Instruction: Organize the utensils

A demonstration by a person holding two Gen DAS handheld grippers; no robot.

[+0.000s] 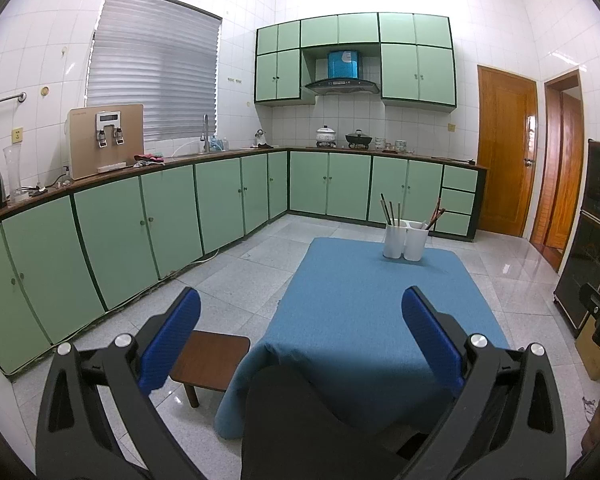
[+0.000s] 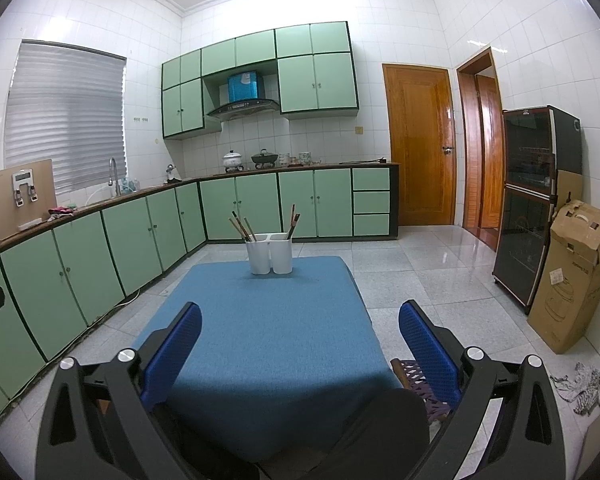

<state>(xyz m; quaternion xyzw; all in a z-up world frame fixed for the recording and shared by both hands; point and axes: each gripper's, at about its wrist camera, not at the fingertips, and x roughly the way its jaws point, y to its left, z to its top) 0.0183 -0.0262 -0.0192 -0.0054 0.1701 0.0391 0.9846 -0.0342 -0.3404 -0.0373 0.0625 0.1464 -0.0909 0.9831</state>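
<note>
The lower ends of the chopsticks (image 2: 244,226) were hidden inside the white holder (image 2: 269,254) at the far end of the table, and their number was too small to count surely. A dark shape (image 1: 300,420) at the near edge covered the near part of the blue tablecloth (image 1: 360,312). The small wooden stool (image 1: 210,360) on the left was partly hidden behind a left gripper (image 1: 300,320) finger. The woven seat (image 2: 414,372) was mostly hidden behind the right gripper (image 2: 300,332). Items on the far counter (image 2: 300,166) were too small to identify.
</note>
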